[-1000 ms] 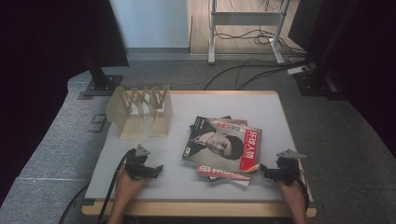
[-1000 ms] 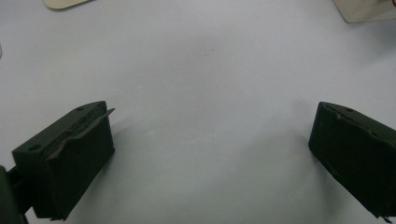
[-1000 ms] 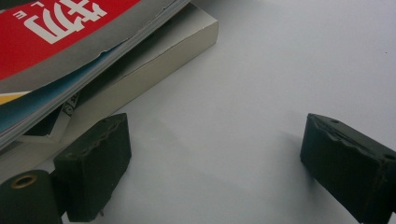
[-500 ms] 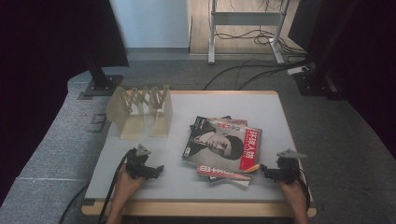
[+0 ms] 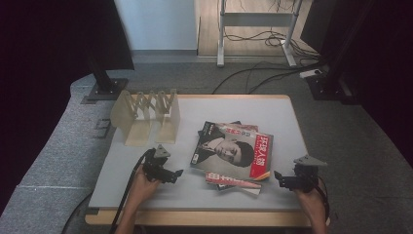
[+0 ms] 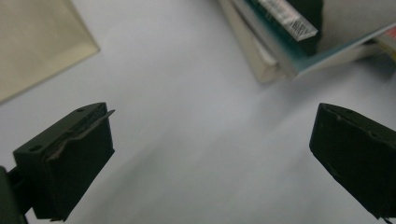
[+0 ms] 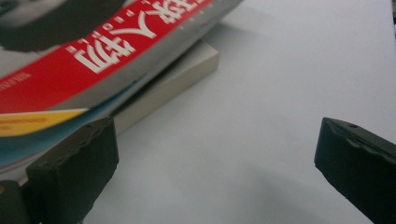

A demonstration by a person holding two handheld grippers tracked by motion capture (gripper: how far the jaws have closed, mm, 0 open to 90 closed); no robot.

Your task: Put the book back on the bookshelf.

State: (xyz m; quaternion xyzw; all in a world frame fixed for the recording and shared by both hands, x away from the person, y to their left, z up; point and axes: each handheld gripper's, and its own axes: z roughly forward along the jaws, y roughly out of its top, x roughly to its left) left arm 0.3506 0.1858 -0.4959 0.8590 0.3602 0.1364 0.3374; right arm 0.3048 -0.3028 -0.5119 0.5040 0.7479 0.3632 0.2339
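Note:
A stack of magazines (image 5: pixel 233 152) lies right of the table's middle; the top one has a portrait cover with a red band. My left gripper (image 5: pixel 178 174) hovers just left of the stack, pointing at it. In the left gripper view its jaws stand wide open (image 6: pixel 210 154) over bare table, with the magazine edges (image 6: pixel 280 42) ahead. My right gripper (image 5: pixel 278 178) sits off the stack's front right corner. Its jaws (image 7: pixel 215 163) have just been opening and stand wide, with nothing between them. The red-banded cover (image 7: pixel 93 51) and a lower magazine's pale edge (image 7: pixel 173 84) lie just beyond its left jaw.
A beige folding file rack (image 5: pixel 146 117) stands at the table's back left, and its corner (image 6: pixel 37 42) shows in the left gripper view. The grey tabletop (image 5: pixel 272 117) has a wooden edge. Cables and stands are on the floor behind.
My left gripper has moved right, toward the magazine stack, and risen slightly. The right gripper stays where it was.

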